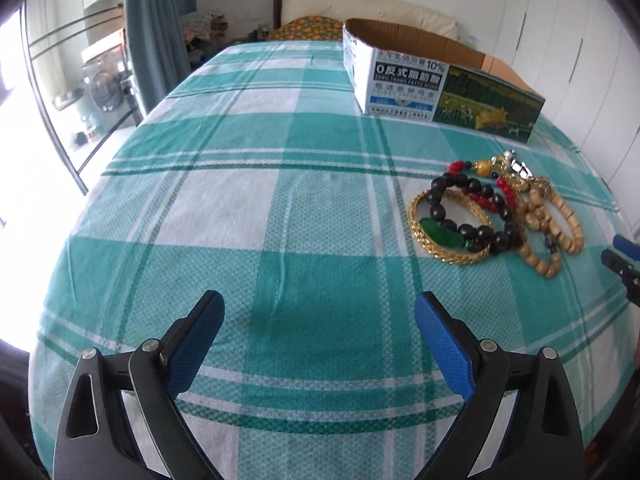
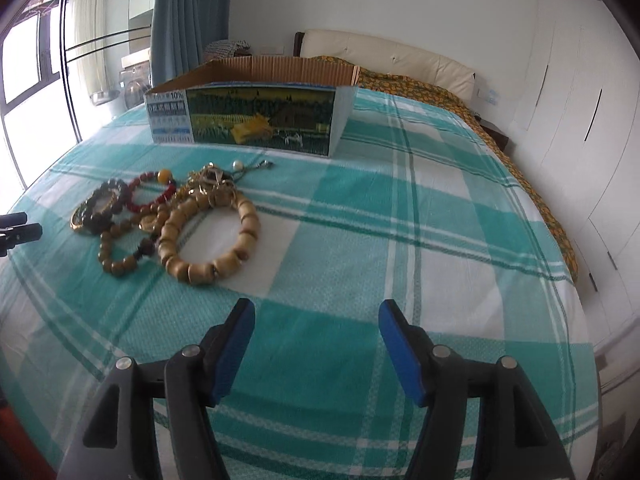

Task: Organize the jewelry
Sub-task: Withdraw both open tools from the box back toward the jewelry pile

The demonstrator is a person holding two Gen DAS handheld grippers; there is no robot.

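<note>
A heap of jewelry [image 1: 496, 212] lies on the green checked bedspread: a gold chain bangle [image 1: 448, 254], a black bead bracelet [image 1: 472, 232], a red bead bracelet [image 2: 150, 196] and tan wooden bead bracelets [image 2: 208, 236]. An open cardboard box [image 1: 436, 84] stands behind the heap; it also shows in the right wrist view [image 2: 256, 120]. My left gripper [image 1: 320, 304] is open and empty, left of and nearer than the heap. My right gripper [image 2: 316, 312] is open and empty, right of and nearer than the heap. The right gripper's tips [image 1: 620, 256] show at the left view's right edge.
The bedspread [image 1: 240, 220] covers a bed with a cream headboard [image 2: 384, 60]. White wardrobe doors [image 2: 580, 100] run along the right side. A window and blue curtain [image 1: 156, 32] are at the far left.
</note>
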